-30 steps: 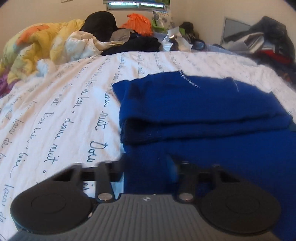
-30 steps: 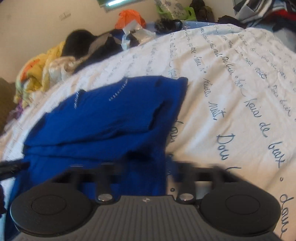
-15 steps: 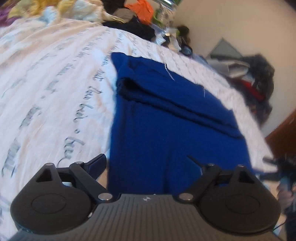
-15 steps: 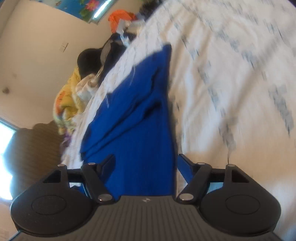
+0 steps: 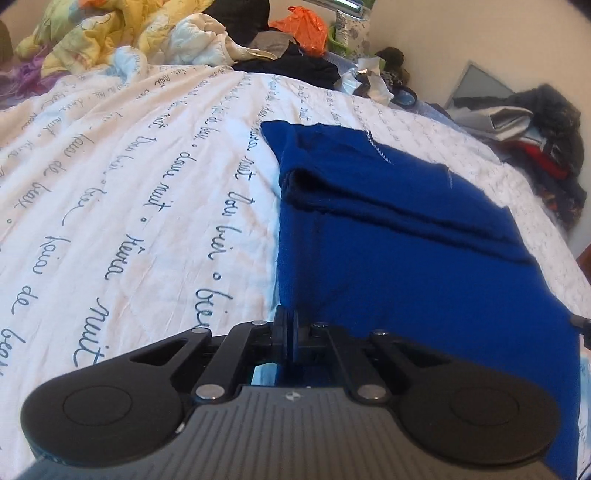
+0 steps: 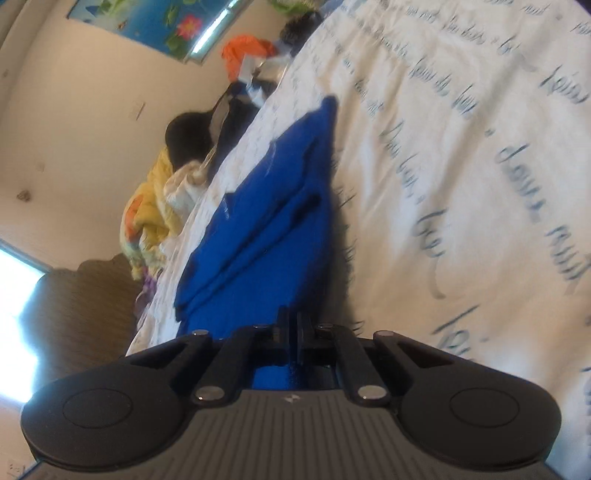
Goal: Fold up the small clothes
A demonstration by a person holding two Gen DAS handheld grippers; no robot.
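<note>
Blue garment [image 5: 424, 258]: royal blue knit, lying flat on the bed [image 5: 129, 192], partly folded. A folded-over layer crosses its far half, forming a thick rolled ridge with a dark edge. White stitching shows along the far hem. The near half is smooth and single-layered.

Bed cover: white quilted fabric printed with dark cursive writing.

Left gripper [image 5: 290, 325]: jaws have just closed and now sit pressed together, pinching the near left edge of the garment; blue cloth shows between and behind the pads.

Right gripper [image 6: 294, 326]: jaws have likewise just closed, clamped on the garment's near right edge, with blue fabric visible under the linkage. This view is tilted and somewhat blurred.

Far end of bed: a heap of yellow bedding [image 5: 92, 33], dark clothes [image 5: 291, 66], and an orange bag [image 5: 303, 26].
</note>
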